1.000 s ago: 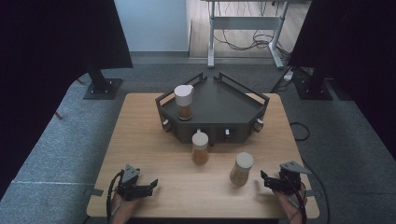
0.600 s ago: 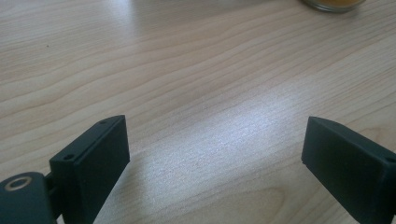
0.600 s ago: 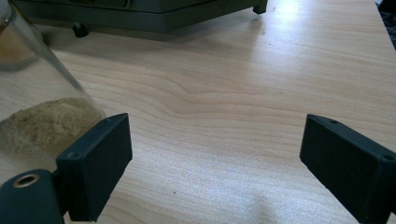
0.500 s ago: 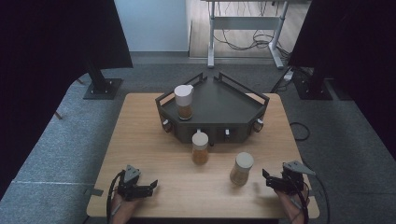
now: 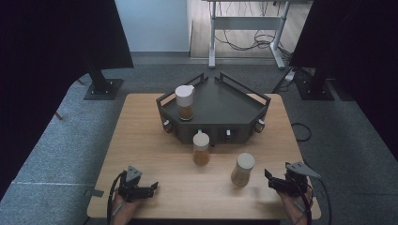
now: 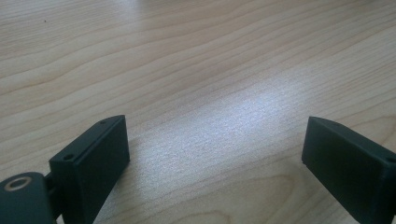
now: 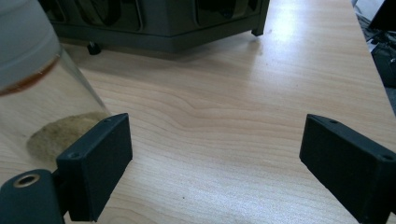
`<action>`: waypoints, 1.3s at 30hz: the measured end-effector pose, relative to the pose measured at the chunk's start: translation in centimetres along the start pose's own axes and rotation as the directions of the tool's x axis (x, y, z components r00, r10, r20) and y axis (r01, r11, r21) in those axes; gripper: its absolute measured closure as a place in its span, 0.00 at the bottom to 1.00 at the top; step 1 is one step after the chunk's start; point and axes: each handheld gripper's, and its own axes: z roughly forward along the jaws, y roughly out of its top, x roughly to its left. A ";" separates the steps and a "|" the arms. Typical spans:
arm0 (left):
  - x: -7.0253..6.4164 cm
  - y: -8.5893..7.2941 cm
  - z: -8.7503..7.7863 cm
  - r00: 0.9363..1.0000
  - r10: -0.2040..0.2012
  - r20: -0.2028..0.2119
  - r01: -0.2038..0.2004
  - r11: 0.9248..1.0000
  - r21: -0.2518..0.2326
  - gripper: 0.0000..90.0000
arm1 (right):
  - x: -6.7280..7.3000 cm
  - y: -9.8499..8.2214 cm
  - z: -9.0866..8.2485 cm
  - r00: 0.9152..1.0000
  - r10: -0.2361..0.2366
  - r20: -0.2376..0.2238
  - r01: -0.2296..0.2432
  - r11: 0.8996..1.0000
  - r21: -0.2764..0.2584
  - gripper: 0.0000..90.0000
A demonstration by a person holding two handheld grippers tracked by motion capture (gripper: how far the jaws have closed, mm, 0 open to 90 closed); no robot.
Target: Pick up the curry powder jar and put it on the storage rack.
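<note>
Right gripper (image 5: 273, 180) jaws wide apart, nothing between them; low over the near right corner of the table (image 5: 141, 140), just beside the nearest jar (image 5: 243, 168). Left gripper (image 5: 151, 188) likewise spread and empty, resting at the near left edge, bare wood ahead in its own view.

Jar placement: one lidded jar upright near the right gripper, a second jar (image 5: 201, 147) at table centre just in front of the dark tray (image 5: 234, 101), a third jar (image 5: 185, 101) standing on the tray's left side.

Risks, as judged: nearest jar sits off to the left of the right jaws in the right gripper view (image 7: 42, 93), not centred. Closing or advancing from here likely to clip it with the left jaw and tip or shove it. Tall and narrow, so easily toppled.

Hard to read: jar contents, brownish, unidentified. Nearest jar cut off by the frame in the right gripper view. Small knobs along the tray front too small to tell.
</note>
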 end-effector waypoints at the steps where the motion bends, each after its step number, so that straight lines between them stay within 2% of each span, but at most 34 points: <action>1: 0.0 0.0 0.0 1.000 0.001 -0.002 -0.001 1.000 0.001 0.08 | 0.1 0.1 -0.1 1.000 -0.001 0.001 0.001 1.000 -0.003 0.10; 6: -0.4 0.1 0.2 0.999 0.034 -0.027 -0.034 0.999 0.019 0.07 | 0.5 0.4 -0.8 1.000 -0.006 0.004 0.006 1.000 -0.020 0.10; 27: -0.3 0.1 0.3 0.999 0.023 -0.039 -0.021 0.999 0.030 0.03 | 2.7 2.8 -4.2 1.000 -0.027 0.010 0.028 0.993 -0.111 0.10; 39: -0.3 0.1 0.3 0.999 0.022 -0.040 -0.021 0.999 0.033 0.03 | 3.9 3.7 -5.1 0.999 -0.038 -0.003 0.037 0.989 -0.141 0.10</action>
